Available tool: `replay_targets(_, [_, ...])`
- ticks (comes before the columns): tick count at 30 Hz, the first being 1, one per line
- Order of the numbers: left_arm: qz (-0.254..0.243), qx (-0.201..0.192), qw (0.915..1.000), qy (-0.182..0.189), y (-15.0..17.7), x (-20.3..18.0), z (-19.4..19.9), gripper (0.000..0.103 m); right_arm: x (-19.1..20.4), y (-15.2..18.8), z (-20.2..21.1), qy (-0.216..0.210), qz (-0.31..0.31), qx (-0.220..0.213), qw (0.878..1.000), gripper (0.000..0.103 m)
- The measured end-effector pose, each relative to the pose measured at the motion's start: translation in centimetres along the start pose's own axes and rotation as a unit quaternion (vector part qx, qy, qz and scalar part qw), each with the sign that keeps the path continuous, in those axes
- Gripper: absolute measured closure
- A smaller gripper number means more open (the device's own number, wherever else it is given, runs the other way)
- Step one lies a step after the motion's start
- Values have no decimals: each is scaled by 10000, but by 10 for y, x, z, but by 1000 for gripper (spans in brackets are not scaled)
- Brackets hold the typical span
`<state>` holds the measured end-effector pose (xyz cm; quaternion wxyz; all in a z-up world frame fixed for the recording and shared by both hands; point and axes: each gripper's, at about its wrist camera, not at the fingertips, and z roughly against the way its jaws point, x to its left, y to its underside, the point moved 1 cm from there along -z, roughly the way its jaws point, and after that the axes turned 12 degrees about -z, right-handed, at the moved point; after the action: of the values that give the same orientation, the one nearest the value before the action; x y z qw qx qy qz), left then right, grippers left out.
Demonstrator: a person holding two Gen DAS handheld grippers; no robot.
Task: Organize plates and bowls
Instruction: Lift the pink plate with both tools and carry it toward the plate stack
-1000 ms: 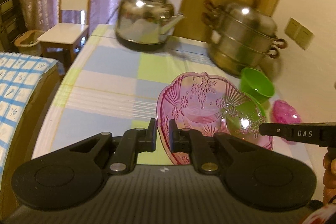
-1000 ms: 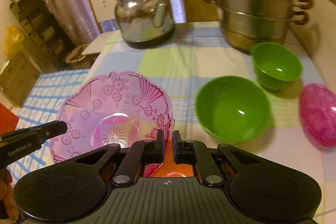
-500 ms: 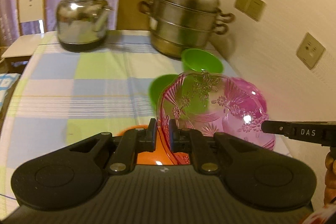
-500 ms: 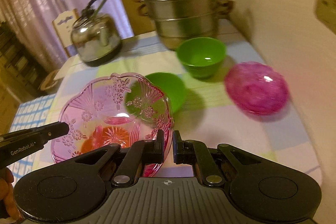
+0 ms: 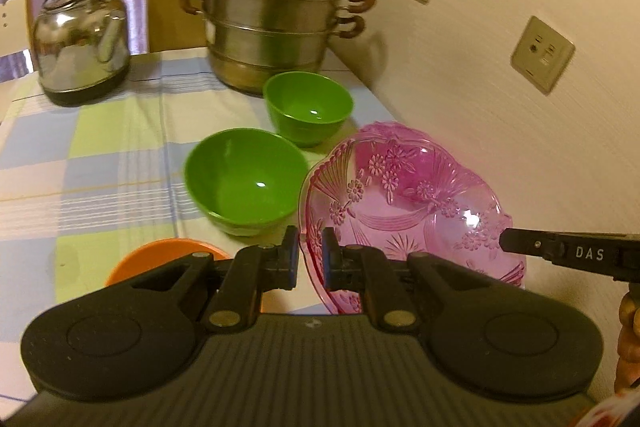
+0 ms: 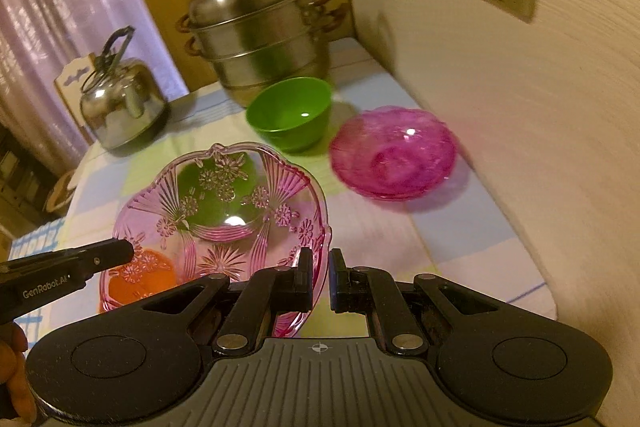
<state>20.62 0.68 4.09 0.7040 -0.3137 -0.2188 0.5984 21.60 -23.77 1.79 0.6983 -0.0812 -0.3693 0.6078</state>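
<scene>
Both grippers hold one clear pink flower-patterned glass bowl (image 5: 400, 199) in the air above the table. My left gripper (image 5: 310, 261) is shut on its near-left rim. My right gripper (image 6: 320, 277) is shut on the opposite rim of the same bowl (image 6: 224, 211). A second pink glass bowl (image 6: 394, 153) sits on the table by the wall, to the right of the held one. Two green bowls stand beyond: a wide one (image 5: 244, 179) and a smaller, deeper one (image 5: 308, 107). An orange plate (image 5: 160, 259) lies under my left gripper.
A steel steamer pot (image 5: 272, 23) and a kettle (image 5: 80, 35) stand at the far end of the checked tablecloth (image 5: 100, 147). The wall with sockets (image 5: 542, 55) runs close along the table's right side. A chair (image 6: 76, 83) stands beyond the table.
Both grippers have carried the pink bowl to the right, toward the wall and the second pink bowl. The green bowls and steamer have come into fuller view.
</scene>
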Motion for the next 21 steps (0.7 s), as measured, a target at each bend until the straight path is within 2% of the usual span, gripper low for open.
replay_targets(10, [-222, 39, 9995, 233, -20, -32, -27, 93, -34, -9, 11, 261, -271, -238, 9990, 96])
replay_targets(21, [-426, 90, 9985, 343, -61, -59, -89, 93, -71, -40, -16, 505, -452, -400, 9969, 95])
